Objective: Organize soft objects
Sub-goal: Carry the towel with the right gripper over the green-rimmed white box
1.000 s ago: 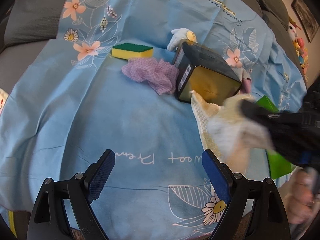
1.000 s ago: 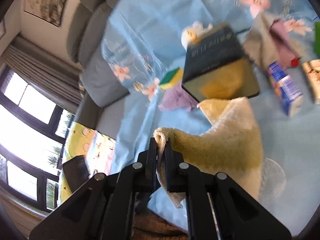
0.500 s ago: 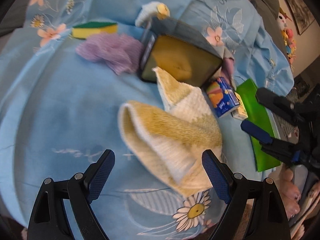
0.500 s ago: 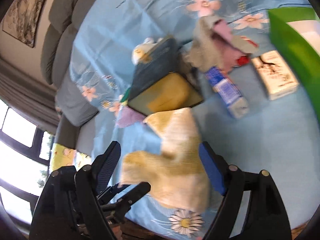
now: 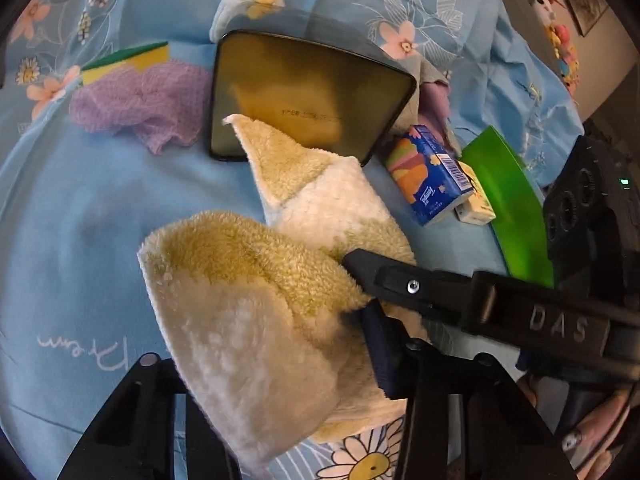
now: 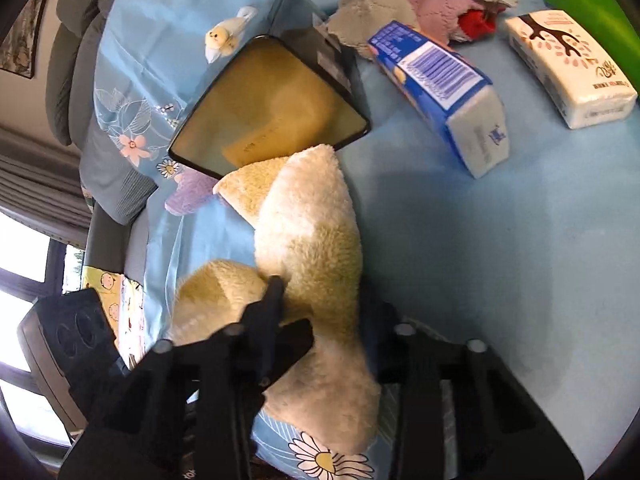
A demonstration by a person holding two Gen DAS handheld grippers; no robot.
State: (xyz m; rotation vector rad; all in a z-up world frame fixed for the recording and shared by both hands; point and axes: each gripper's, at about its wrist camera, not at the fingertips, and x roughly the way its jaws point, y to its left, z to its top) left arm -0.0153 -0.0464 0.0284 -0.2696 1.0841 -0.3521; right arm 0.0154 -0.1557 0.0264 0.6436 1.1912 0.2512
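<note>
Two grippers, left gripper [image 5: 280, 368] and right gripper [image 6: 332, 344], jaws just closing, pinch yellow towel [image 5: 256, 304] on blue floral sheet [image 5: 80, 208]; grey sofa cushions [image 6: 76, 40] behind.

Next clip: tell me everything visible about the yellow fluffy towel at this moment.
The yellow towel is a fluffy terry cloth, yellow with paler cream patches, crumpled into loose folds on the blue floral sheet. One pointed corner leans against the dark box's open mouth. Both grippers have just been closing on its near end: the left gripper straddles a thick fold, and the right gripper bites in beside it.
</note>
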